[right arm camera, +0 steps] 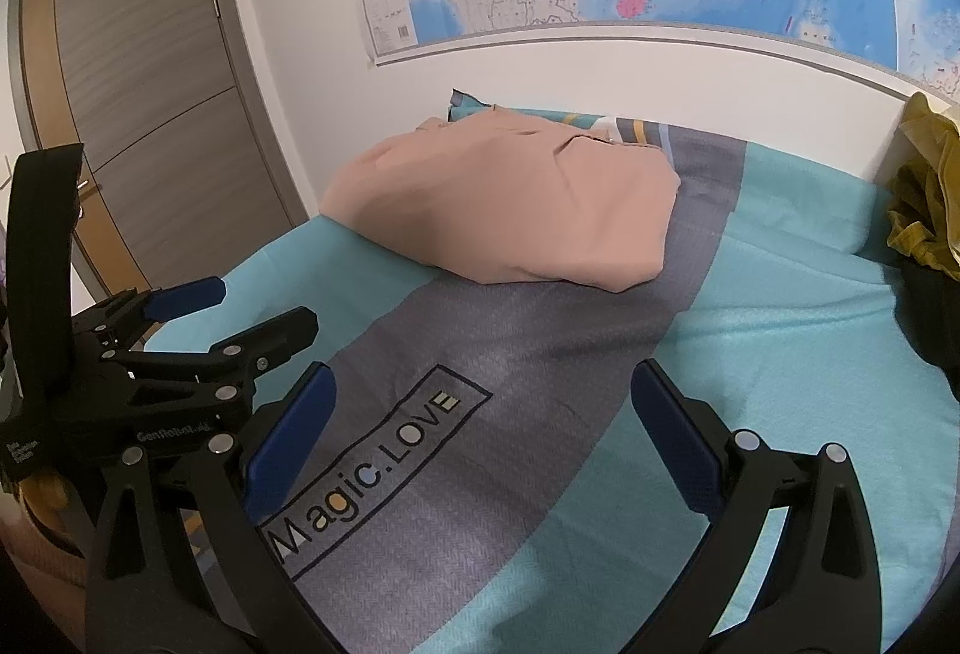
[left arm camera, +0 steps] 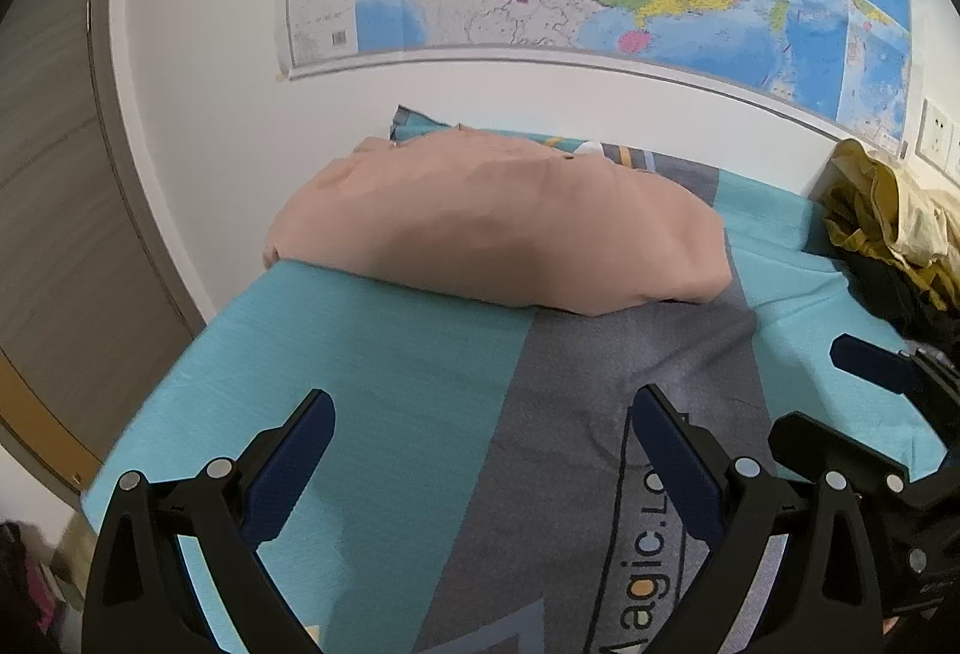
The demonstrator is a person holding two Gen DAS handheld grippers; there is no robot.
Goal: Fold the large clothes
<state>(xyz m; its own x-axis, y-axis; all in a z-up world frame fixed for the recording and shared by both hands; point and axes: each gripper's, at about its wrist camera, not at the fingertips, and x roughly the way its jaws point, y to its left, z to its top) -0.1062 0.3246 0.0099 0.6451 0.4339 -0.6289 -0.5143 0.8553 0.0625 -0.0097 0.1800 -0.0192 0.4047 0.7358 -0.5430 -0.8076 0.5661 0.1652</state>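
Peach cloth: we see the folded garment (left arm camera: 498, 228) lying on the bed cover (left arm camera: 384, 372), well ahead of both tongs, near the wall.
Risk: we judge a one-sided grab could spill its layers open.
Left tongs (left arm camera: 480, 468): spread wide, holding nothing, above the cover.
Right tongs (right arm camera: 480, 438): equally wide, empty, beside the left.
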